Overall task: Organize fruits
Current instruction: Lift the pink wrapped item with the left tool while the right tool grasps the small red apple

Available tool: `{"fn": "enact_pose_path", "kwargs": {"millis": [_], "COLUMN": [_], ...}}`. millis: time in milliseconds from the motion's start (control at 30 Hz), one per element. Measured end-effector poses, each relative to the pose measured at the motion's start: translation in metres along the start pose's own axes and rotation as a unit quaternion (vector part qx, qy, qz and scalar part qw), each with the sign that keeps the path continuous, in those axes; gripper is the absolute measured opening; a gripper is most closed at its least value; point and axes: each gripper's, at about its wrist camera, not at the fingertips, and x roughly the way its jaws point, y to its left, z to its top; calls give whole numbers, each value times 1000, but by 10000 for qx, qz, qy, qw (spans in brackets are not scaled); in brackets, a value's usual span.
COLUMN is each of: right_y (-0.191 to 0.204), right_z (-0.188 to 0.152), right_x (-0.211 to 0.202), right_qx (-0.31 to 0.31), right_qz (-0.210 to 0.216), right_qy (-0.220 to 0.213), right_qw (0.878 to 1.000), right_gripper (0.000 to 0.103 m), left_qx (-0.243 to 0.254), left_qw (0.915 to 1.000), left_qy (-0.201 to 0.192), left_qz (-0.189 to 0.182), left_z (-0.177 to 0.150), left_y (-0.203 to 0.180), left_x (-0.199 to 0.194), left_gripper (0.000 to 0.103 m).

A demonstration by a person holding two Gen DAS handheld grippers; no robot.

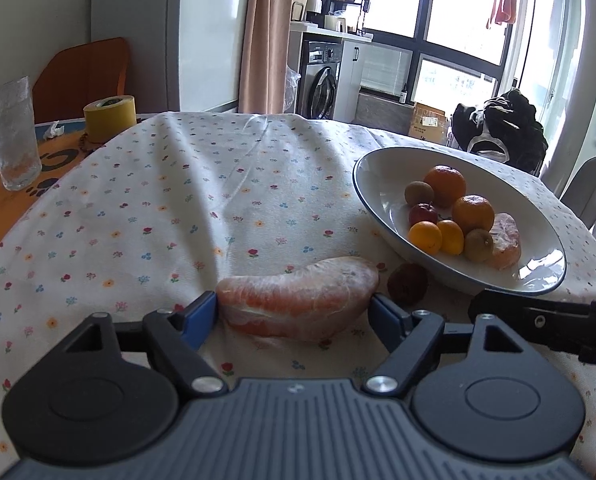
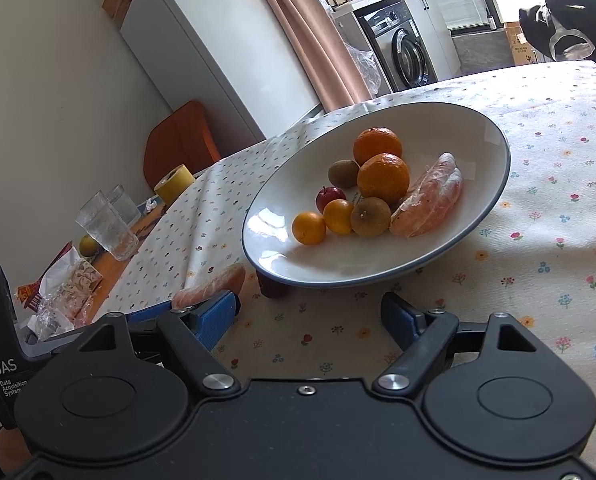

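The surface (image 1: 217, 184), spread with a flowered cloth, is seen ahead of both grippers. Ahead and to the right of the left gripper (image 1: 295, 312) stands the bowl (image 1: 382, 160), already loaded with oranges, kiwis and a peeled segment. A second peeled citrus segment (image 1: 298, 300) is clamped end to end between the left gripper's blue pads. It is judged best lifted level and kept lightly squeezed, so the flesh is not crushed. A small dark fruit (image 1: 408, 282) lies just right of it. The right gripper (image 2: 310, 312) is held apart, empty. "DAS Data Acquisition System" is read at far left.
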Motion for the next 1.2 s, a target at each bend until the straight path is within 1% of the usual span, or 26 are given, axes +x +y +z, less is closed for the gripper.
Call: {"fn": "enact_pose_path", "kwargs": {"millis": [233, 400, 500, 700, 767, 800, 933, 1100, 1167, 1200], "right_y": [13, 24, 31, 41, 44, 45, 53, 68, 71, 72], "right_z": [0, -1, -2, -5, -5, -5, -6, -10, -10, -11], "right_x": [8, 15, 19, 23, 25, 26, 34, 45, 48, 49], "right_qx": [-127, -217, -327, -469, -420, -368, -159, -259, -254, -245], "right_qz": [-61, -105, -190, -416, -426, -436, -523, -832, -935, -972], "right_qy": [36, 38, 34, -5, -23, -17, -92, -225, -272, -290], "right_qw": [9999, 9997, 9993, 9980, 9982, 9984, 9985, 9959, 9949, 9945], "right_gripper": [80, 78, 76, 76, 68, 63, 55, 50, 46, 42], "left_qx": [-255, -368, -435, -557, -579, -591, -662, -796, -858, -877], "left_qw": [9996, 9992, 9987, 9979, 9977, 9976, 9971, 9963, 9959, 9957], "left_qy": [-74, -113, -160, -214, -242, -251, -299, -306, -277, -284], "left_qz": [-1, -98, -186, -238, -252, -251, -218, -119, -92, -101], "left_z": [0, -5, -7, -8, -9, -9, -10, -12, -12, -13], "left_y": [20, 32, 39, 48, 49, 50, 57, 70, 74, 77], "left_x": [-12, -21, -28, -32, -34, -35, -39, -41, -39, -40], "left_gripper": [80, 80, 80, 80, 80, 80, 80, 80, 80, 80]}}
